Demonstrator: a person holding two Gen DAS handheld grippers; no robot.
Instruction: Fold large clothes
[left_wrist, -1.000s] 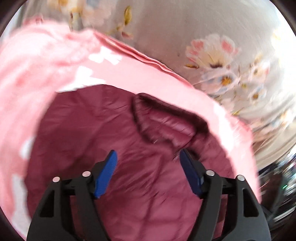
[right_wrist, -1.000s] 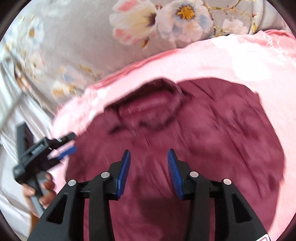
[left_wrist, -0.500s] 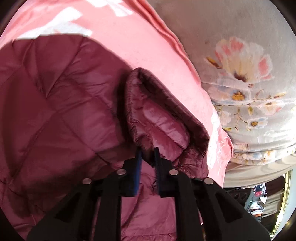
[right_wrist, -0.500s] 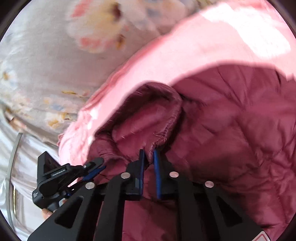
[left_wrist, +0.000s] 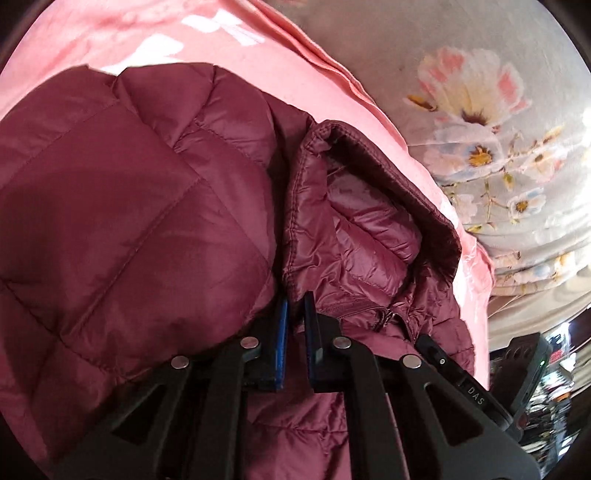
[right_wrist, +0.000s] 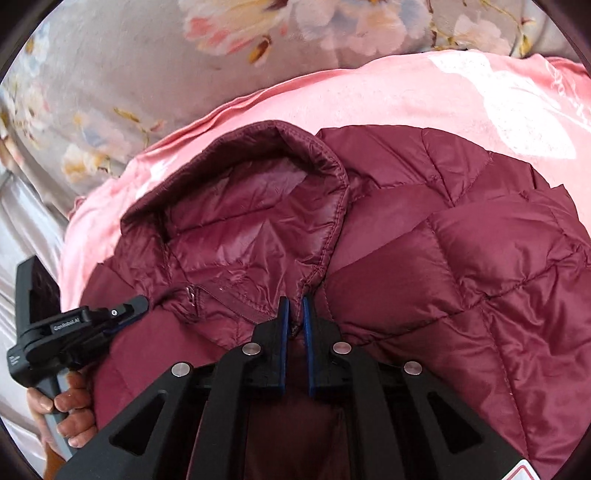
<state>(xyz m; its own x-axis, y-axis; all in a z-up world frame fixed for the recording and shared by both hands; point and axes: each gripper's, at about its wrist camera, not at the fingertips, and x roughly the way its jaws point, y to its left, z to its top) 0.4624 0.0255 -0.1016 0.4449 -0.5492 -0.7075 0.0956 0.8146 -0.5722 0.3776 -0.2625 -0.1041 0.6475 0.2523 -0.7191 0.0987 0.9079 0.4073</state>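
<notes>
Maroon quilted puffer jacket (left_wrist: 122, 229) fills way more of both views than a second ago, and both tools, which stood wide open above it then, are now clamped down at the collar (left_wrist: 369, 206). It's lying on a pink blanket (left_wrist: 258, 66) spread over a bed with a grey floral sheet (left_wrist: 498, 110); some cluttered room stuff shows at the far right edge of the left view, too blurry to name. Left tool (left_wrist: 295, 325) is pinched shut on the fabric at the base of one side of the collar. Right tool (right_wrist: 296, 325) is closed on the collar edge on the other side. In the right view, a hand (right_wrist: 62, 410) holds the left tool's handle.
</notes>
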